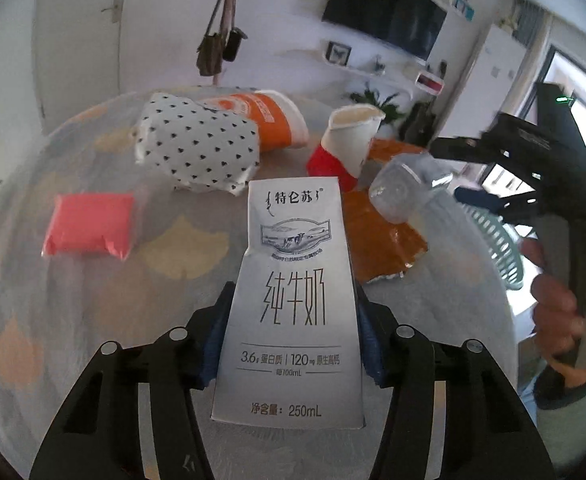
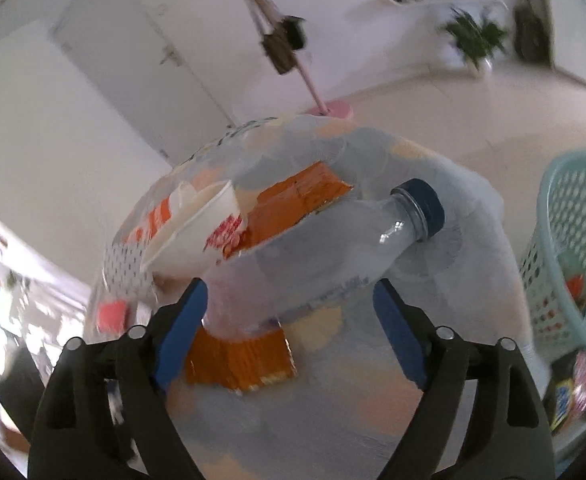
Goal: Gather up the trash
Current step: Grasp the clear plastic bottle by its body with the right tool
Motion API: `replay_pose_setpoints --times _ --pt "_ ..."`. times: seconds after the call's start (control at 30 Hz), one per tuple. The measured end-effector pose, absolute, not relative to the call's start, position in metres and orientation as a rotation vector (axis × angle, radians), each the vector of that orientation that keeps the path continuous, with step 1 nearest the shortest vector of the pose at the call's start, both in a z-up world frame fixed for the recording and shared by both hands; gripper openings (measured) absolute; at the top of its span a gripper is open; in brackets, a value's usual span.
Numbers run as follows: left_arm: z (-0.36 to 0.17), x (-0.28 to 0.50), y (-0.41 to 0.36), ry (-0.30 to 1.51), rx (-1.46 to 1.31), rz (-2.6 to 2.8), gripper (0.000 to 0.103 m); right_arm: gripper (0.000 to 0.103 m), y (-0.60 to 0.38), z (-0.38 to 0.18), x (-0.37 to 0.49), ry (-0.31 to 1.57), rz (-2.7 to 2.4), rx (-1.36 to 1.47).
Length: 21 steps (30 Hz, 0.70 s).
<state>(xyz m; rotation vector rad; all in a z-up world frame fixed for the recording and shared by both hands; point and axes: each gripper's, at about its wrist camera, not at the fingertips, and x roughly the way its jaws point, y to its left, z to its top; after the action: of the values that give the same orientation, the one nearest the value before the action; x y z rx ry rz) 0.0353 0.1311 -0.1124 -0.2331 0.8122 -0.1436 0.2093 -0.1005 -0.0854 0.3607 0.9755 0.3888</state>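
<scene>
Your left gripper [image 1: 293, 320] pinches a white milk carton [image 1: 293, 300] between its blue fingers [image 1: 217, 332]; the print reads 特仑苏, 纯牛奶, 3.6g, 120mg and 250mL. Far left on the bench [image 1: 93, 312] lies a pink packet [image 1: 89, 226], then a dotted cup [image 1: 197, 148] and an orange cup [image 1: 269, 120]. Your right gripper [image 2: 289, 320] has its fingers spread around a clear bottle [image 2: 333, 248] with a blue cap, lying over an orange wrapper [image 2: 293, 196]. At the right stands a green basket [image 2: 565, 256].

A wall television [image 1: 385, 12], potted plant [image 2: 475, 38], white door [image 1: 79, 28] and bags [image 1: 217, 46] on a pink stand.
</scene>
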Motion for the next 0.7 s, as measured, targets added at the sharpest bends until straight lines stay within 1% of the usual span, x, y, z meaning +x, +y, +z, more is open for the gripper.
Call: replay_pose_setpoints --times 0.07,0.17,0.27,0.37,0.43,0.5,0.53,0.6,0.67,0.7 --pt "-0.113 0.031 0.134 0.798 -0.249 -0.152 0.052 0.091 -0.098 -0.088 0.218 1.003 0.338 0.406" --pt "-0.114 0.025 0.131 0.78 -0.242 -0.161 0.052 0.092 -0.09 -0.094 0.232 1.051 0.267 0.452" --pt "-0.113 0.027 0.125 0.775 -0.231 -0.168 0.052 0.092 -0.076 -0.103 0.238 1.088 0.239 0.422" --pt "-0.114 0.028 0.121 0.772 -0.234 -0.177 0.052 0.091 -0.069 -0.107 0.232 1.087 0.255 0.371" --pt "-0.112 0.028 0.121 0.771 -0.248 -0.175 0.052 0.084 -0.069 -0.103 0.222 1.069 0.279 0.339" --pt "-0.111 0.026 0.125 0.772 -0.261 -0.172 0.052 0.069 -0.071 -0.095 0.211 1.061 0.331 0.29" --pt "-0.111 0.026 0.125 0.771 -0.265 -0.17 0.052 0.066 -0.072 -0.092 0.207 1.058 0.347 0.264" --pt "-0.111 0.024 0.125 0.771 -0.271 -0.167 0.052 0.053 -0.075 -0.085 0.195 1.056 0.389 0.18" --pt "-0.111 0.021 0.125 0.77 -0.271 -0.161 0.052 0.049 -0.078 -0.083 0.189 1.06 0.42 0.144" --pt "-0.111 0.024 0.124 0.771 -0.27 -0.159 0.052 0.048 -0.081 -0.084 0.188 1.064 0.438 0.137"
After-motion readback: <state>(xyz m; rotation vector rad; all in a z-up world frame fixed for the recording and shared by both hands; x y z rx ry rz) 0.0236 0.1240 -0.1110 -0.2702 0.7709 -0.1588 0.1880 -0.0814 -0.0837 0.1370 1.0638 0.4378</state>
